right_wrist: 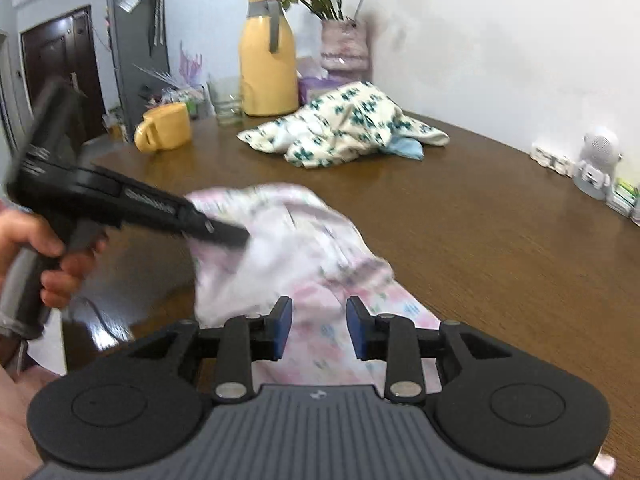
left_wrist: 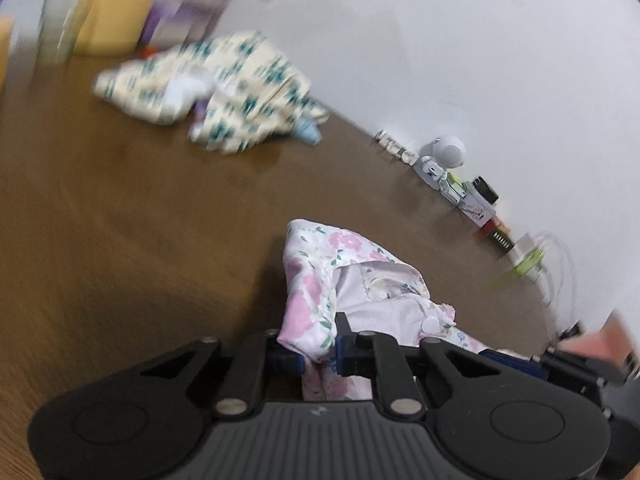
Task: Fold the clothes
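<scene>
A hand [right_wrist: 44, 256] grips the left gripper [right_wrist: 224, 232] by its handle, its fingers [left_wrist: 342, 332] pinching a bunched fold of the pink garment [right_wrist: 304, 256], raised off the desk [right_wrist: 500, 248]. The rest of that garment lies on the desk's near edge. The right gripper [right_wrist: 319, 328] hovers over it, fingers [right_wrist: 283, 328] spread, holding nothing. Farther back sit a yellow mug [right_wrist: 164, 130], a yellow jug [right_wrist: 267, 66] and a green-print garment [right_wrist: 344, 128] in a heap.
</scene>
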